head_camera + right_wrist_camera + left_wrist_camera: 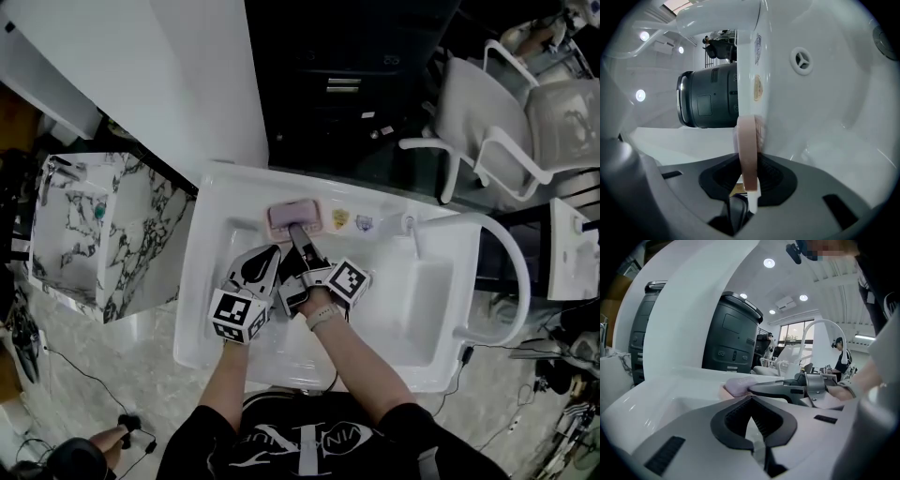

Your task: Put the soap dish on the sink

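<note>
A pink soap dish is at the back ledge of the white sink. My right gripper reaches forward over the basin and is shut on the dish's near edge. In the right gripper view the dish's rim stands clamped between the dark pads. My left gripper hovers over the basin just left of the right one, its jaws a little apart with nothing between them. From the left gripper view I see the dish with the right gripper on it.
A curved white faucet arches over the sink's right side. Two small stickers sit on the back ledge right of the dish, and an overflow hole shows in the basin wall. A marble-patterned cabinet stands left; chairs behind.
</note>
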Demonstrator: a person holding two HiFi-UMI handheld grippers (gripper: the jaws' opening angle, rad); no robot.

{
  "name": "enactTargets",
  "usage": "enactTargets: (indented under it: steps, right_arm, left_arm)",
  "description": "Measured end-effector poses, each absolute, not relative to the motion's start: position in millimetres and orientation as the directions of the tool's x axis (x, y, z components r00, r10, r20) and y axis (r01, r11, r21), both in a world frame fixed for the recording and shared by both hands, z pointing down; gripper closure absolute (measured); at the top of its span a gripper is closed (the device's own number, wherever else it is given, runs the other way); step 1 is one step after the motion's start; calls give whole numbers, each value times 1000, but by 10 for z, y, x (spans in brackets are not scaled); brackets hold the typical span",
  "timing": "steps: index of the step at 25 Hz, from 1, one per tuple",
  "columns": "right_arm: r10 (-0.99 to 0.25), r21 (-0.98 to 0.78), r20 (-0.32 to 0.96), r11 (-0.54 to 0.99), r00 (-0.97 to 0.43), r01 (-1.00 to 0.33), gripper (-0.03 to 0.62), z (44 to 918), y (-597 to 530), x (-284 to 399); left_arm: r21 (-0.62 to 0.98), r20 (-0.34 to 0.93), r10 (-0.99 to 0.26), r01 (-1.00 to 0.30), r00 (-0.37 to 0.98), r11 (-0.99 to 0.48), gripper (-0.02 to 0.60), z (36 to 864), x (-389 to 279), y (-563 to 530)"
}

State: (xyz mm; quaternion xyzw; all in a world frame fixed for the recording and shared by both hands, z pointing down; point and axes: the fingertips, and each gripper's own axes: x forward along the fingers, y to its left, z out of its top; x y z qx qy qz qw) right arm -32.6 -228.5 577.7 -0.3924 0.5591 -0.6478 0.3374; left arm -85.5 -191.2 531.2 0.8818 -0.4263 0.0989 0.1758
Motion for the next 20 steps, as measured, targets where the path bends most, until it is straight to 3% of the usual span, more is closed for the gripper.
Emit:
enactTargets:
  steps: [20]
  right_arm:
    - [-813, -987, 145, -157, -564, -28, 500, 5807, -2278, -405]
  left_arm:
    - [271, 386, -647, -751, 658, -602, 568, 5531, -609, -2002]
